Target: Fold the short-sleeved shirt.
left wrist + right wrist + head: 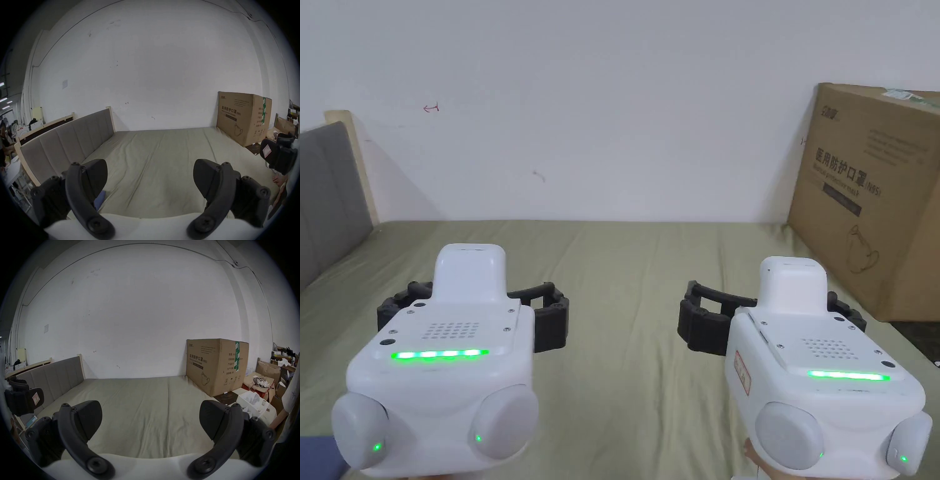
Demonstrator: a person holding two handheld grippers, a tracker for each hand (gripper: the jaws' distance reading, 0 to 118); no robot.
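Both the left gripper (pixel 474 312) and the right gripper (pixel 772 315) hover released over the olive bedsheet (pixel 625 275); only a blue cloth scrap (pixel 101 197), perhaps the soft, light shirt, peeks near-left, best pinched at shoulders.

the bed sheet (pixel 637 294) was a plain olive green. at its left edge the headboard (pixel 328 200) was grey with vertical seams, framed in pale wood. at the far right corner the cardboard box (pixel 872 200) was brown with dark print and a strip of green tape. both the left gripper (pixel 474 312) and the right gripper (pixel 772 319) had white bodies, black jaws and green light bars. a bit of blue cloth (pixel 100 198) showed at the near left edge. the wall (pixel 612 94) was white.
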